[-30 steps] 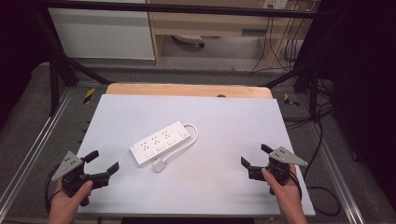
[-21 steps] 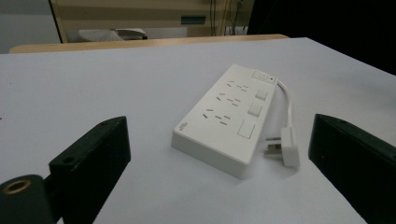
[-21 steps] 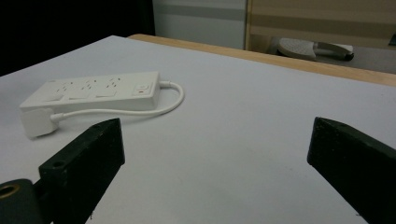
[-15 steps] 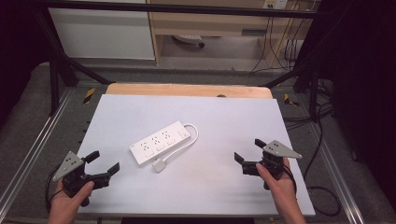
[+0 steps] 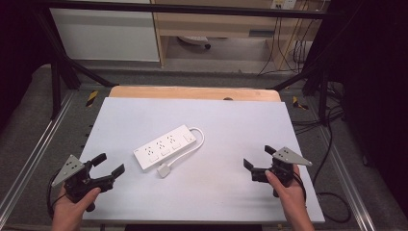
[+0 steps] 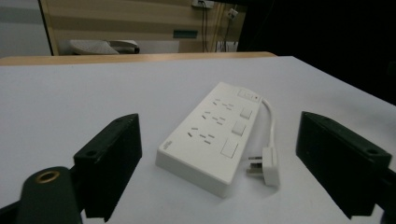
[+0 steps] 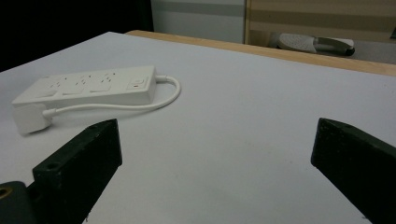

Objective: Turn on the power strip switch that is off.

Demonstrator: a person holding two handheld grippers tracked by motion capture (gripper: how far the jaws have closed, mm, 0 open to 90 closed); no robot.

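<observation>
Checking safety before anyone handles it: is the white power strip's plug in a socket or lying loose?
Loose. The white three-pin plug lies on the white table beside the white power strip, pins bare.

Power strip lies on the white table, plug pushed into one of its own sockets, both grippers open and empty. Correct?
Not quite: the plug lies loose on the table beside the power strip, as the left gripper view shows. The left gripper and right gripper are open and empty.

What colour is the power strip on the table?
White, like its cable and plug. The power strip shows best in the left gripper view.
</observation>
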